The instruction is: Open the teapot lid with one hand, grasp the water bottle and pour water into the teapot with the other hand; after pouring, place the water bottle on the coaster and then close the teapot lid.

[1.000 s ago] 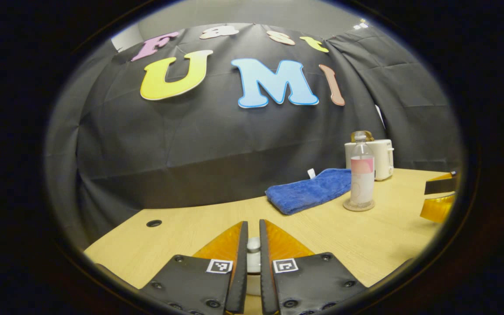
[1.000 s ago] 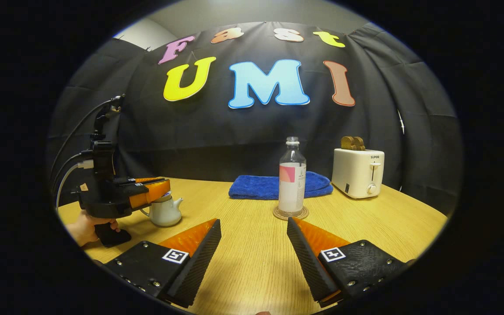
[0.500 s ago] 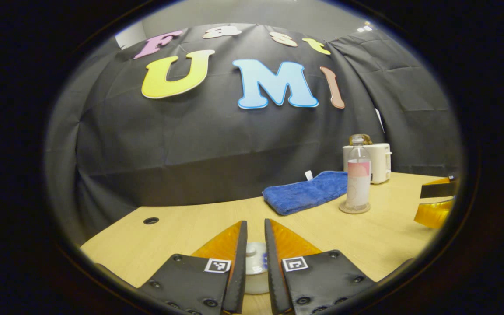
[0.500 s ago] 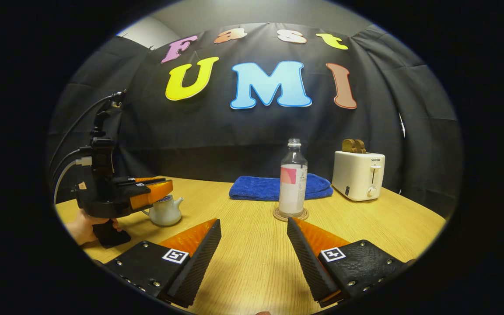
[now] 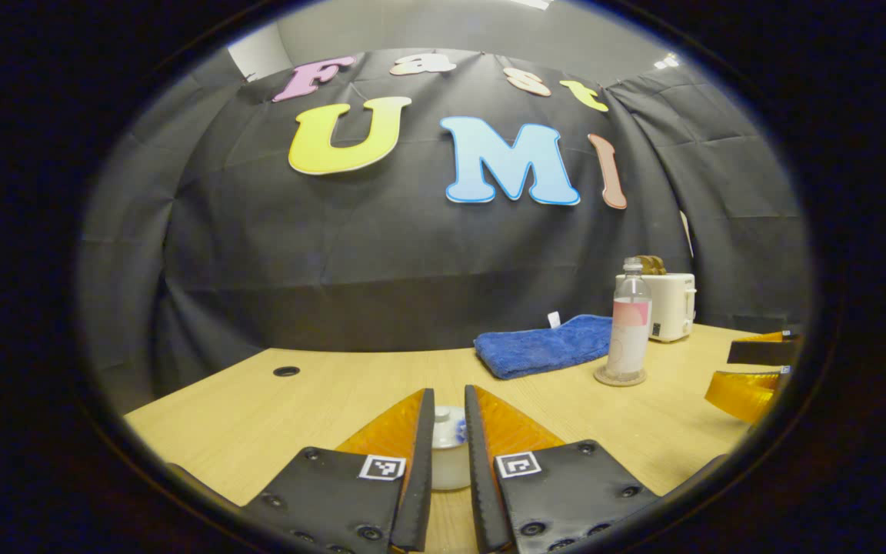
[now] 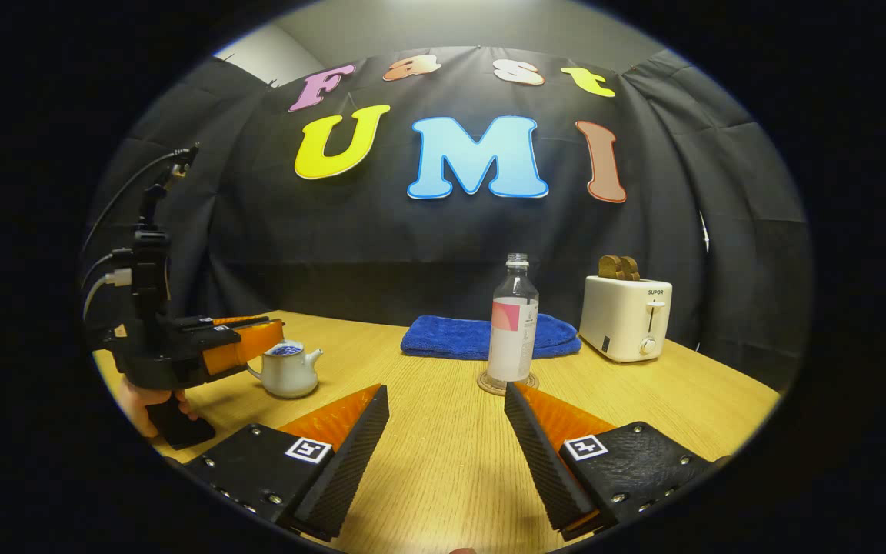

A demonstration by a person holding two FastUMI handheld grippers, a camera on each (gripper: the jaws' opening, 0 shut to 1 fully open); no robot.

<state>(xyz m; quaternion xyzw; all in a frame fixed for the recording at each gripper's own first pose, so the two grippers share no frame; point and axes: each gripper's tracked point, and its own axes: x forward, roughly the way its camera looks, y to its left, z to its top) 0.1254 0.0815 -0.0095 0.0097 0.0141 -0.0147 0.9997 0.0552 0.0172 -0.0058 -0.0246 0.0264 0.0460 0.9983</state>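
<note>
Looking at the teapot [image 6: 286, 372] first: it sits at 9 o'clock in the right gripper view with its mouth open, and our left gripper [image 5: 447, 442] is clamped on the lid [image 5: 446, 428], lifted clear, so we'd say step one is done. Pouring, the bottle's return and re-lidding remain. The water bottle [image 6: 512, 331] stands uncapped on the coaster [image 6: 506, 382] near centre. Our right gripper [image 6: 447, 427] is spread wide, holding nothing. The toaster [image 6: 624, 318] at 3 o'clock carries small lettering, too tiny for us.

Bare table [image 6: 443, 454] lies open before the water bottle [image 6: 513, 323]; toaster [image 6: 626, 318] stands beside.
</note>
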